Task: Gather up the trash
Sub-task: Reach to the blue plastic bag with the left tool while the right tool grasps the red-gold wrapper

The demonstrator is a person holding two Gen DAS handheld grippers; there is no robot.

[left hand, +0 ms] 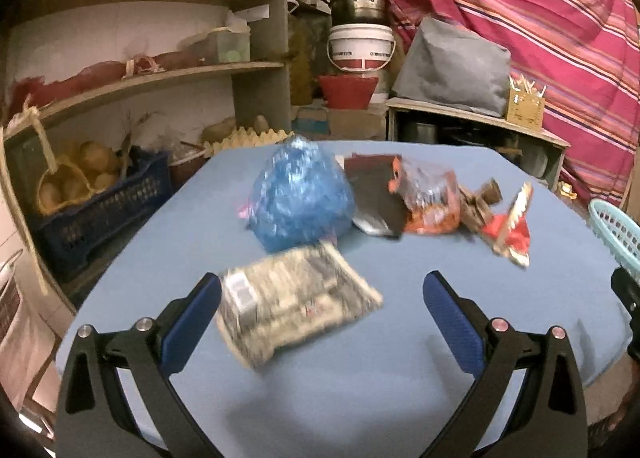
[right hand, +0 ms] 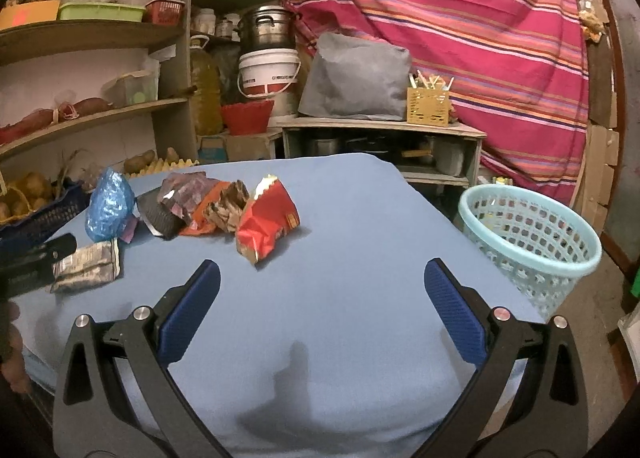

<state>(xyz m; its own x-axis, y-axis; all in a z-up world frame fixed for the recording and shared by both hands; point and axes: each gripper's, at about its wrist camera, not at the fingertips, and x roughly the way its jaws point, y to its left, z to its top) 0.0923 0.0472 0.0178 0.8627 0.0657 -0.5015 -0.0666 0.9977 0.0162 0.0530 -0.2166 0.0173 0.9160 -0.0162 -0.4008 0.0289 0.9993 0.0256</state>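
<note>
Your left gripper [left hand: 322,292] hangs over the blue table [left hand: 360,358] with its 2 jaws spread wide and nothing clamped. The silver printed wrapper [left hand: 292,306] lies flat on the table in the lower middle of the left wrist view, between the blue pads, its left end just beside the left pad; whether it touches is unclear because the frame is blurred there.

Above it, mid-frame, sits the crumpled blue plastic bag [left hand: 298,198]. To its right runs a row of trash: a dark pouch [left hand: 374,194], an orange wrapper [left hand: 430,202], brown crumpled paper [left hand: 480,202] and a red snack bag [left hand: 514,226], each touching or overlapping its neighbour.

Your right gripper [right hand: 322,282] is also wide open and holds nothing, hovering over a bare stretch of table in the lower middle of the right wrist view. The same red snack bag [right hand: 266,224] lies just above its left pad, apart from it. The pale teal mesh basket [right hand: 528,242] stands off the table at the right edge of that frame, and a few small items show inside it.
</note>
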